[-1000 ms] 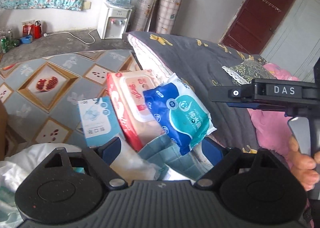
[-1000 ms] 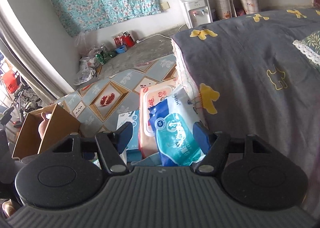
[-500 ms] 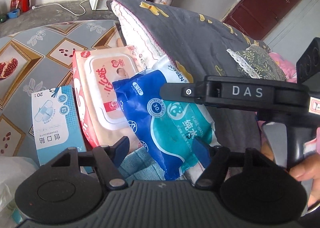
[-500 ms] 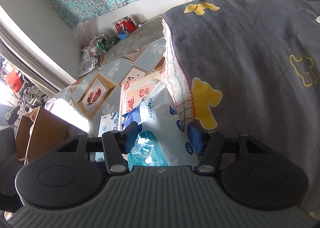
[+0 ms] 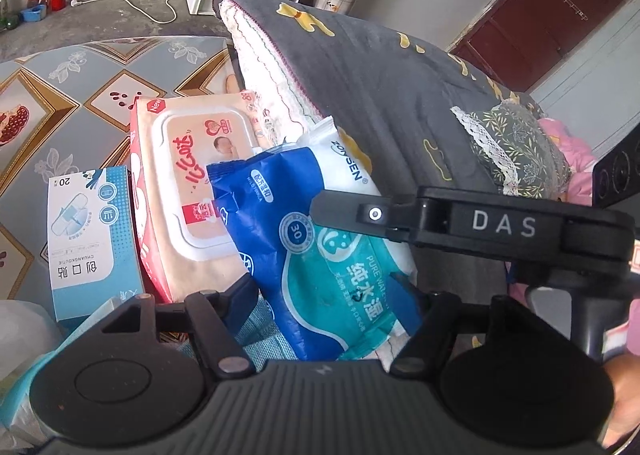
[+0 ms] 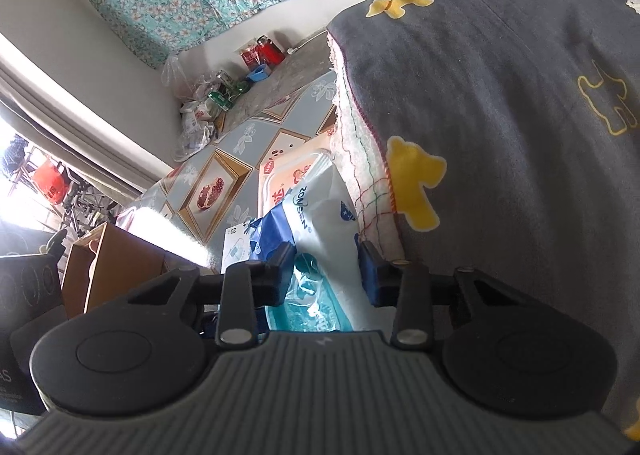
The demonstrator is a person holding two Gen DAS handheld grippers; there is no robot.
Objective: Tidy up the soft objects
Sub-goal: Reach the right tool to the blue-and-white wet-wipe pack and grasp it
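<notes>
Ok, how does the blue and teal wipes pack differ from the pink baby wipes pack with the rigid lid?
The blue and teal soft wipes pack lies tilted on top, overlapping the pink baby wipes pack with the rigid lid, which lies flat on the patterned mat. The pink pack looks wider and has a hard flip lid; the blue one shows none. The right gripper straddles the blue pack; nothing grips the pink. Both are soft plastic packets beside the grey quilt.
</notes>
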